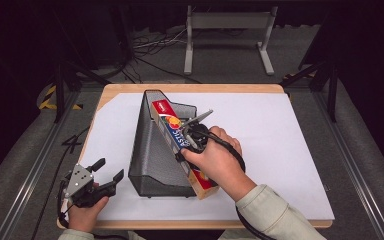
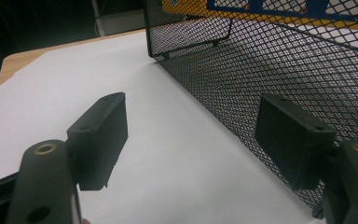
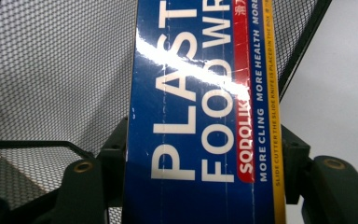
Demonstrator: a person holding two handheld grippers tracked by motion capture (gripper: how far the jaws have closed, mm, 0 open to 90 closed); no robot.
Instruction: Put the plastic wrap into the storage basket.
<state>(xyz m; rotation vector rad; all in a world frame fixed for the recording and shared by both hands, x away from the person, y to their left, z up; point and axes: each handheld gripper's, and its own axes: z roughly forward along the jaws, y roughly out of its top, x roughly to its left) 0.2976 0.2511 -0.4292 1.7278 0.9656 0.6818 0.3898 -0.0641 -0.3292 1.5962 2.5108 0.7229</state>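
Observation:
A long blue, red and yellow plastic food wrap box [image 1: 177,137] lies tilted along the right rim of a black mesh file holder [image 1: 152,150] on the white sheet. My right gripper [image 1: 187,145] is shut on the box around its middle. In the right gripper view the plastic wrap box [image 3: 205,116] sits between both jaws, with the mesh holder [image 3: 51,70] behind it. My left gripper [image 1: 111,172] rests near the table's front left corner, open and holding nothing. The left gripper [image 2: 191,135] faces the mesh holder's [image 2: 270,60] side wall.
The white sheet [image 1: 280,130] covers a wooden table [image 1: 190,88]; bare sheet lies right of the holder and left of it. A metal stand [image 1: 227,37] and cables lie on the floor beyond the table's far edge. Dark rails run along both sides.

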